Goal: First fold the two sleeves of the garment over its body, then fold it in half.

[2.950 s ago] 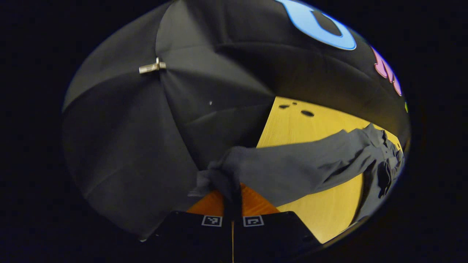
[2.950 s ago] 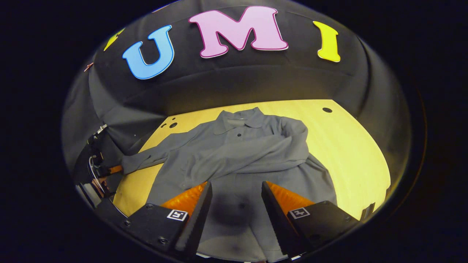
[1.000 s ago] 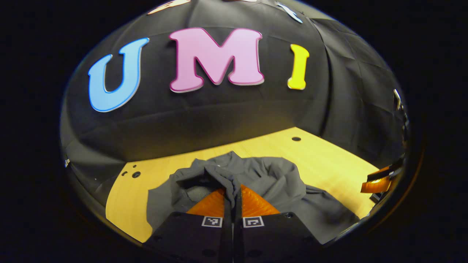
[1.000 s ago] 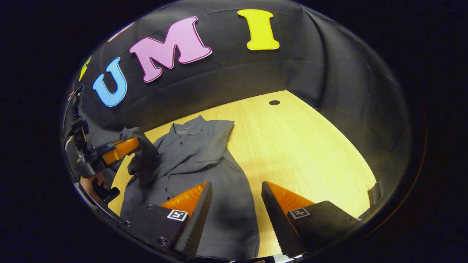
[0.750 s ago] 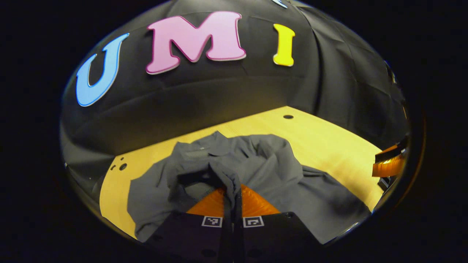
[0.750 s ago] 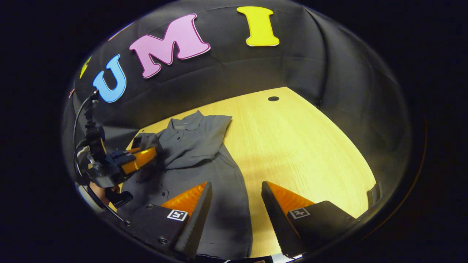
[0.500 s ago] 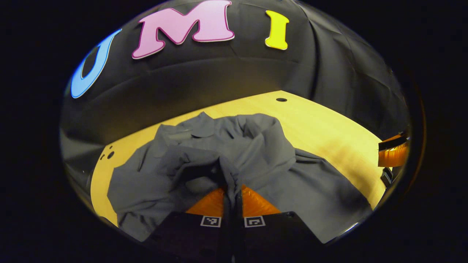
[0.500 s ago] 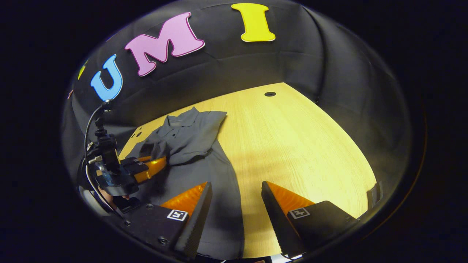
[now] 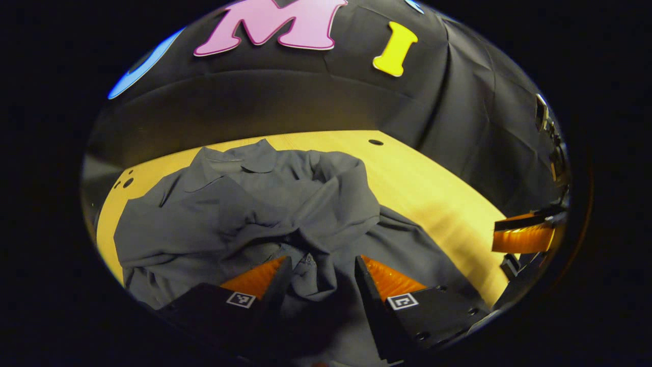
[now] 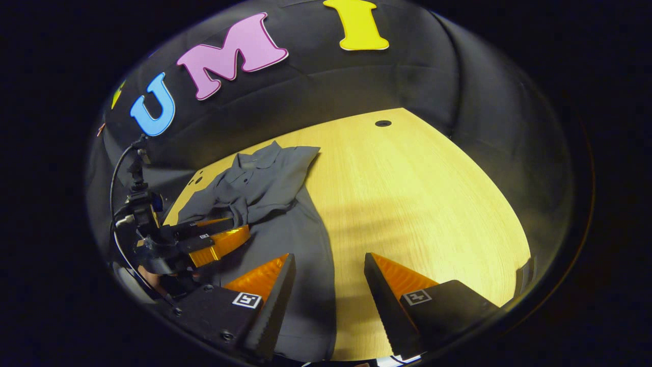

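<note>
Both sleeves look folded over the shirt [image 9: 316, 204], which lies at lower centre on the table [image 10: 417, 204]. Your left gripper [image 9: 318, 278] sits apart over the sleeve cuff [image 9: 305, 270], while your right gripper [image 10: 326, 285] hangs open, holding nothing, probably ready for the half-fold.

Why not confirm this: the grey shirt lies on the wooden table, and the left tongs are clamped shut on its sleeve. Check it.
Not quite. In the left gripper view the left tongs stand open, the sleeve lying loose between them. The grey shirt does lie on the wooden table.
</note>
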Action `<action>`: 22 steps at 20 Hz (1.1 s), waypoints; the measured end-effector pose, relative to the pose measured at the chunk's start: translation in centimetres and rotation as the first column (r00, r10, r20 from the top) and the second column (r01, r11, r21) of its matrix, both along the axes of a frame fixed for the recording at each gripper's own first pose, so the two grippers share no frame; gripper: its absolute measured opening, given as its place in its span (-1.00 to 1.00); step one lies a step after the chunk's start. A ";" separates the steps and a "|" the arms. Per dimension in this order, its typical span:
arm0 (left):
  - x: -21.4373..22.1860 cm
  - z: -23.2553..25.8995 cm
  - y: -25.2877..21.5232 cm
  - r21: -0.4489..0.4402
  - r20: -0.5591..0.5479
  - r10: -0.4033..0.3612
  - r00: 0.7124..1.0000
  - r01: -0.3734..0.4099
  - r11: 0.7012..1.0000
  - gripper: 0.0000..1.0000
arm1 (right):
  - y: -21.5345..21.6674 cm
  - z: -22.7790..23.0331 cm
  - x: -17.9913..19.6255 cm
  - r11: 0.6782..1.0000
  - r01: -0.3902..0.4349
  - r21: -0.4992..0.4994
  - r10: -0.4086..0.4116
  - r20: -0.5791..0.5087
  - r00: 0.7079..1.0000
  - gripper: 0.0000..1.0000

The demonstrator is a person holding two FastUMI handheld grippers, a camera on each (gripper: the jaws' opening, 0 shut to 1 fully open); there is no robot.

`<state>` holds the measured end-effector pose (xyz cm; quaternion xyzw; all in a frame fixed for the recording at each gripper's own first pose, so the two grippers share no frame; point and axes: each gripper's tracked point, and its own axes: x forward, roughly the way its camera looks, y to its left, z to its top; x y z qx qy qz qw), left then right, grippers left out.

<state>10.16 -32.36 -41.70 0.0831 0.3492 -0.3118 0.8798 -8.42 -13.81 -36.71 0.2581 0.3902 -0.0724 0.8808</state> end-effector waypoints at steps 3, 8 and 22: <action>-0.9 2.4 2.1 -0.034 0.016 0.039 0.999 -0.038 0.999 0.70 | 1.5 0.6 -0.8 0.999 -0.036 0.003 0.036 0.008 0.999 0.73; -2.9 6.9 10.0 0.002 0.113 0.094 0.989 -0.094 0.996 0.92 | 4.3 2.0 -3.0 0.998 -0.057 -0.002 0.057 0.013 0.998 0.97; -11.1 5.2 31.5 0.186 0.076 0.213 0.974 -0.223 0.957 0.93 | 8.4 -1.2 -11.4 0.991 -0.074 -0.114 0.052 -0.188 0.981 0.98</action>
